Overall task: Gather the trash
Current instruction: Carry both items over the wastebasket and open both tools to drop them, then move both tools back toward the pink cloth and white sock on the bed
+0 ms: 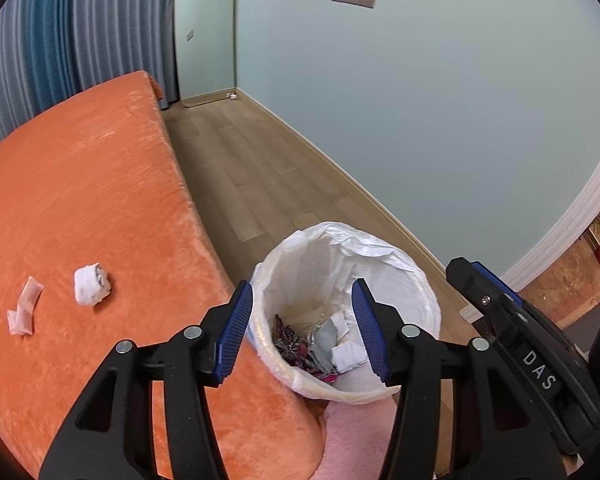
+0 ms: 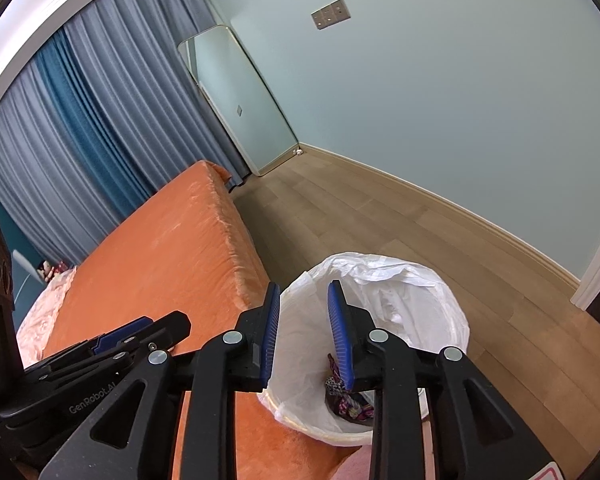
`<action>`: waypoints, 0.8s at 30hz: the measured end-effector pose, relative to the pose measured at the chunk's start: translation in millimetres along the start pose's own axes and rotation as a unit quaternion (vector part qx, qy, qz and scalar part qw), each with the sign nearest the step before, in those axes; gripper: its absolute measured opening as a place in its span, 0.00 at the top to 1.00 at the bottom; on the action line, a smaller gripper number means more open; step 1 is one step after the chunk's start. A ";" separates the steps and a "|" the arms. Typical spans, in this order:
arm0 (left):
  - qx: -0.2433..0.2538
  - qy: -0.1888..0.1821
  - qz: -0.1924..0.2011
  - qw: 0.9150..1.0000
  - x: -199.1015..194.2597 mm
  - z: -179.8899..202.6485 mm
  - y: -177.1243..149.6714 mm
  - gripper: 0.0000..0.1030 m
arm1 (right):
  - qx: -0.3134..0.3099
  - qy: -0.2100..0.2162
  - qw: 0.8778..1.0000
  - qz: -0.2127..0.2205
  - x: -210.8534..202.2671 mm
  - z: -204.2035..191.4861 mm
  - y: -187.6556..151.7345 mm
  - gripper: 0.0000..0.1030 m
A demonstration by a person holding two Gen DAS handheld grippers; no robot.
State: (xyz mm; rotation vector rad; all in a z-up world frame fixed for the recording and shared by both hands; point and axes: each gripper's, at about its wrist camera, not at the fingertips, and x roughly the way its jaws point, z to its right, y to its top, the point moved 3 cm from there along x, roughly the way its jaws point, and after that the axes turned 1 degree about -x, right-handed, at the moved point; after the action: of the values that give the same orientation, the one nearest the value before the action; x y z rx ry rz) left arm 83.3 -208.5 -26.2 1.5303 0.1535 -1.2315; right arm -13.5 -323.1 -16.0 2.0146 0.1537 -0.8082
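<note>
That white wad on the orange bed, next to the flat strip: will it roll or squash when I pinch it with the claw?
The white wad looks like loosely rolled tissue, so it will probably squash between the pads and weigh very little. Its lumpy shape and the plush orange bed cover make rolling unlikely. The flat strip beside it looks floppier and harder to pinch.

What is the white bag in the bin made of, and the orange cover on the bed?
The white bag looks like thin plastic film: it is crinkly, slightly see-through and folded over the bin's rim. The orange cover looks like plush, velvety fabric: its short pile shows soft sheen and brushed streaks.
</note>
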 end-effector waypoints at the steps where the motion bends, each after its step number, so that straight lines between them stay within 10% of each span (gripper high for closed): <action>1: -0.004 0.002 0.000 1.000 -1.1 -4.3 -0.9 0.52 | -0.002 0.002 1.000 -0.001 0.3 -2.6 -0.3 0.74; 24: -0.083 0.050 0.023 0.995 -38.1 -90.9 -16.4 0.52 | -0.098 0.037 0.994 -0.033 10.3 -99.1 -21.2 0.68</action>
State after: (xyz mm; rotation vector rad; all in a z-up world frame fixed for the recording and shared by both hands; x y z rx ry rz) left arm 110.1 -112.3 -22.4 1.4427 0.2785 -1.0791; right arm 33.5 -233.7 -2.5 1.8629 0.3314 -0.7312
